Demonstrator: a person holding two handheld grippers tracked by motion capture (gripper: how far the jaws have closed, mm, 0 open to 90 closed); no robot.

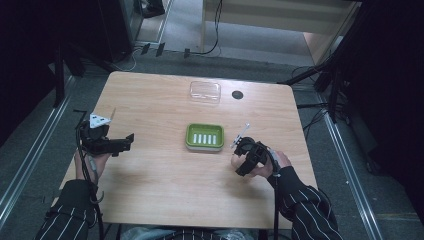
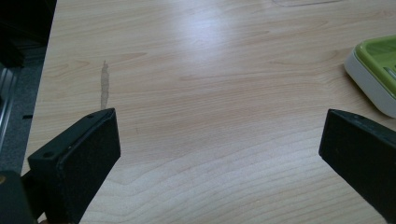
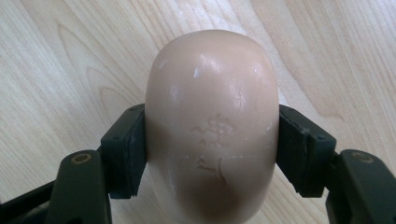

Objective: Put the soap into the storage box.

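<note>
A pale beige oval bar of soap [image 3: 211, 126] sits between the two black jaws of my right gripper [image 3: 211, 154], which is shut on its sides just above the wooden table. In the high view that right gripper [image 1: 240, 161] is held right of and slightly nearer than a green soap dish [image 1: 204, 136] with a white slotted insert. My left gripper [image 1: 131, 141] hovers over the table's left side, pointing right, jaws wide open with nothing between them. In the left gripper view the green dish's corner [image 2: 376, 70] lies at the right edge.
A clear plastic lid or box [image 1: 205, 91] lies at the back of the wooden table [image 1: 150, 180], beside a round black cable hole [image 1: 237, 94]. Dark stands and cables line the floor beyond the table's edges.
</note>
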